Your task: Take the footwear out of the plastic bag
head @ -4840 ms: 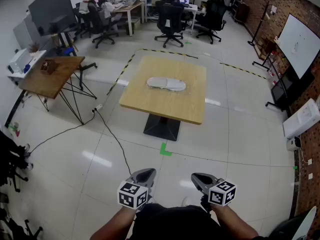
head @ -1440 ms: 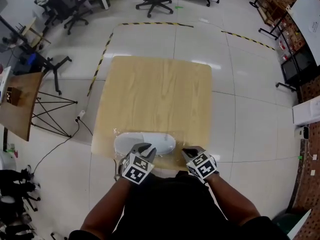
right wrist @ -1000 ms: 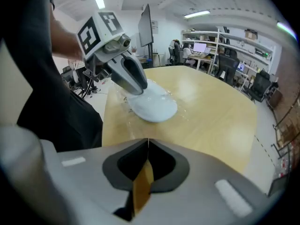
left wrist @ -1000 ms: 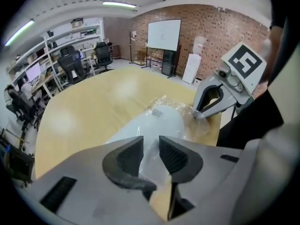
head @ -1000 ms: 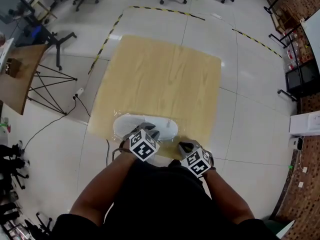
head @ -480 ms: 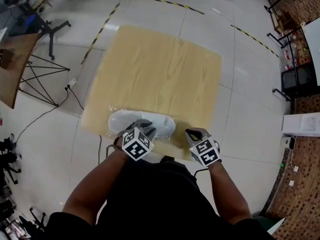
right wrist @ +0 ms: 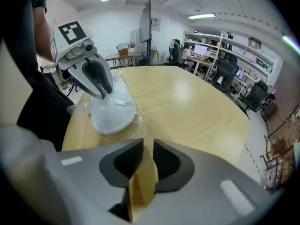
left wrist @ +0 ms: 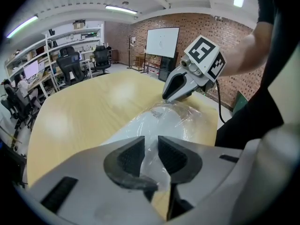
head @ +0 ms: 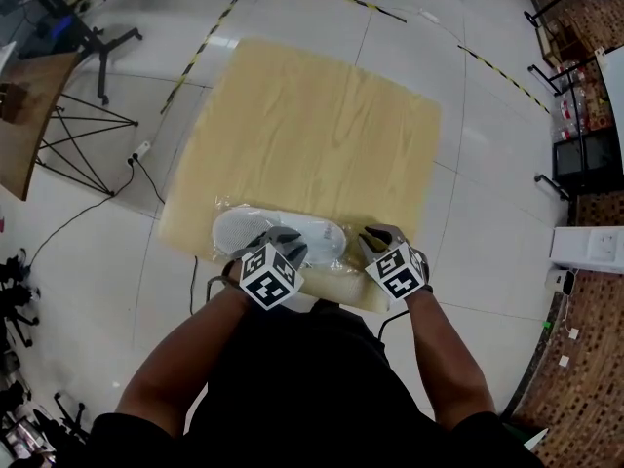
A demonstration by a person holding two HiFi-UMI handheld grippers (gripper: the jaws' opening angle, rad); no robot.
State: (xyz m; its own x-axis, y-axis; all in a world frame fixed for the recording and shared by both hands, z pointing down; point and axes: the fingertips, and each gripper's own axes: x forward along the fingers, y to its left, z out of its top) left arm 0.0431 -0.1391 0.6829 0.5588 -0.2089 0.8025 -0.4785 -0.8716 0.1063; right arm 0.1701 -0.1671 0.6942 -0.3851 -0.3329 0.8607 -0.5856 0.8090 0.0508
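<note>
Clear plastic bag [left wrist: 187, 117], white footwear [head: 242, 230] inside, lay at the counter's [head: 312, 115] near edge. My left gripper's [head: 283, 242] jaws had been closing around its film, not yet pinching; my right gripper's [head: 379, 235] jaws had just been opening, empty, likely for the bag's end.

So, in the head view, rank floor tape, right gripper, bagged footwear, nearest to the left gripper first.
1. Bagged footwear, at the left gripper, whose jaws, just closing, straddle bag film.
2. Right gripper, rightward, jaws just opened, empty.
3. Floor tape, beyond the table.
</note>
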